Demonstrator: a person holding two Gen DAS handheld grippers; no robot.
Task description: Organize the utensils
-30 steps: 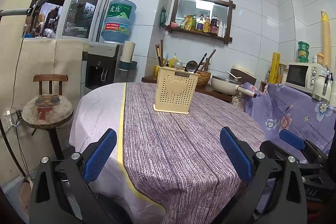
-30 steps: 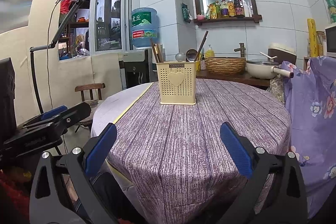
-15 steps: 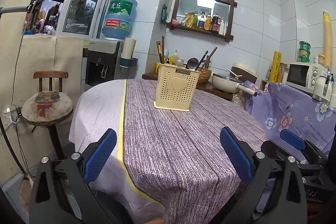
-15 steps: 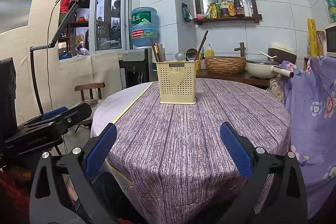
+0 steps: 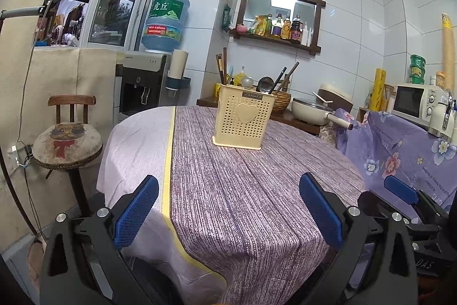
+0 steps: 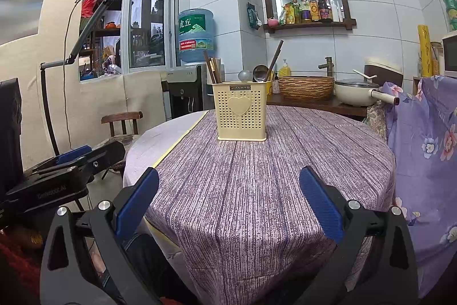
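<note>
From the left wrist view, the left gripper [image 5: 228,207] was level at the near edge of the round table [image 5: 257,190], jaws wide and empty; the utensil holder [image 5: 242,119] stood upright far ahead.

From the right wrist view, the right gripper [image 6: 228,202] was likewise wide and empty, facing the holder [image 6: 241,110].

Utensil holder [image 5: 242,120] stands on the table [image 5: 257,190] — chair [image 5: 67,142] to its left.

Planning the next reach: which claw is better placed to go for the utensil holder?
Right, slightly. The utensil holder sits nearly centred ahead of the open right claw; from the open left claw it appears a little farther off.
</note>
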